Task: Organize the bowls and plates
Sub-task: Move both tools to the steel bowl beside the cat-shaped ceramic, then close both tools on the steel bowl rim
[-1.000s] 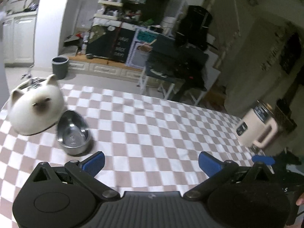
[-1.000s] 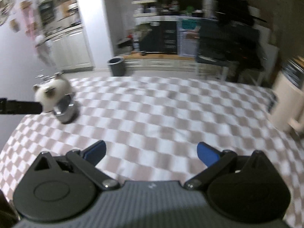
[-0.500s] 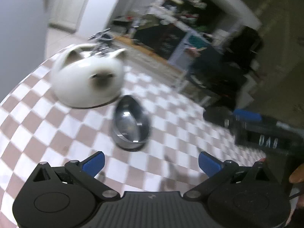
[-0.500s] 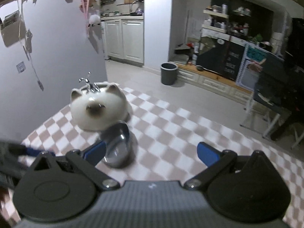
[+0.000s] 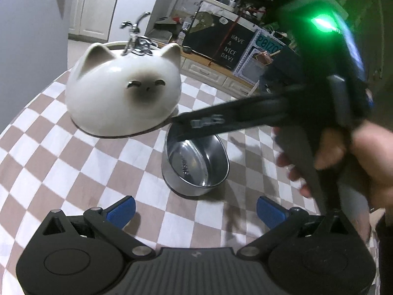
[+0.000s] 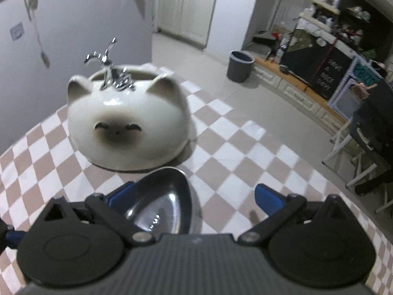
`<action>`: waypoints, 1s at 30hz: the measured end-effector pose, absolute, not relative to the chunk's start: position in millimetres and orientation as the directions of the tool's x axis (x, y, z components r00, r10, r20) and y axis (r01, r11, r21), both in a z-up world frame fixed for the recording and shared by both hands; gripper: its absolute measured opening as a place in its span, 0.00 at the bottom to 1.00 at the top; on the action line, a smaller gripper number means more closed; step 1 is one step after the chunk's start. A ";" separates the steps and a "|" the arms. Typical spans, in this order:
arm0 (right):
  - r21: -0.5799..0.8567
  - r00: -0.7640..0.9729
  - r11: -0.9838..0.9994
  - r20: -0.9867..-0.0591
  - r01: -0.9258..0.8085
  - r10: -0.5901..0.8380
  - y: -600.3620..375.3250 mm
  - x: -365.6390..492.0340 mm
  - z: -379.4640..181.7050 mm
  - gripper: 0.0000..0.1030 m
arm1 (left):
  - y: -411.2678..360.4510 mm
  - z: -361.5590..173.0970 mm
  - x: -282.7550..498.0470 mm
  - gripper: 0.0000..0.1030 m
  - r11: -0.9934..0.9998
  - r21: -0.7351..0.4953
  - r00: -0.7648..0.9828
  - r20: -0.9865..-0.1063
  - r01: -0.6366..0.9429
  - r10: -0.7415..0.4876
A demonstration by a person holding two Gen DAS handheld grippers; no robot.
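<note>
Step in hand looks like the approach to the steel bowl (image 5: 196,164), which sits on the checked cloth (image 5: 73,172) just beside the cat-shaped bowl (image 5: 122,98). Right gripper (image 6: 194,196) hangs over it, jaws wide, prob. straddling the rim though blur hides contact; left gripper (image 5: 195,209) waits near, wide and empty. Next: lower, pinch the rim, lift w/o tipping.

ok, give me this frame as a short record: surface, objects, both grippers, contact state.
surface: table under a brown-and-white checked cloth
object 1: small stainless steel bowl, upright, empty
object 2: white ceramic cat-face bowl, standing behind the steel bowl, metal utensils sticking up behind its ears
left gripper: open, hovering short of the steel bowl, holding nothing
right gripper: open, above the steel bowl, left finger over the bowl's opening
contact: cannot tell whether the right gripper touches the bowl
right hand: gripping the right gripper's handle
</note>
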State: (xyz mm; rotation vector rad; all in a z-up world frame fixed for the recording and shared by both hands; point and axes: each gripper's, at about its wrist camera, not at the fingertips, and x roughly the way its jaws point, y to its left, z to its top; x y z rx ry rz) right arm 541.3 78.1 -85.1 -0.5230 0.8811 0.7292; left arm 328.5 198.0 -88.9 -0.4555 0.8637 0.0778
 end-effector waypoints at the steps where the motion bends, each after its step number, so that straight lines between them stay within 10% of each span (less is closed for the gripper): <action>1: -0.131 0.428 0.638 -0.839 -0.759 0.337 84.5 541.8 -88.5 1.00 | 196.1 -90.3 330.1 1.00 0.903 -0.354 0.650 -0.750 -0.243 -0.119; 24: -0.089 0.442 0.782 -0.862 -0.617 0.250 -5.7 553.4 -111.4 0.99 | 194.8 -103.2 329.8 1.00 0.852 -0.428 0.640 -0.753 -0.302 -0.151; 30: 0.089 0.339 0.803 -0.874 -0.590 0.347 -33.0 541.1 -104.6 0.85 | 197.3 -102.0 334.4 1.00 0.859 -0.406 0.628 -0.767 -0.312 -0.135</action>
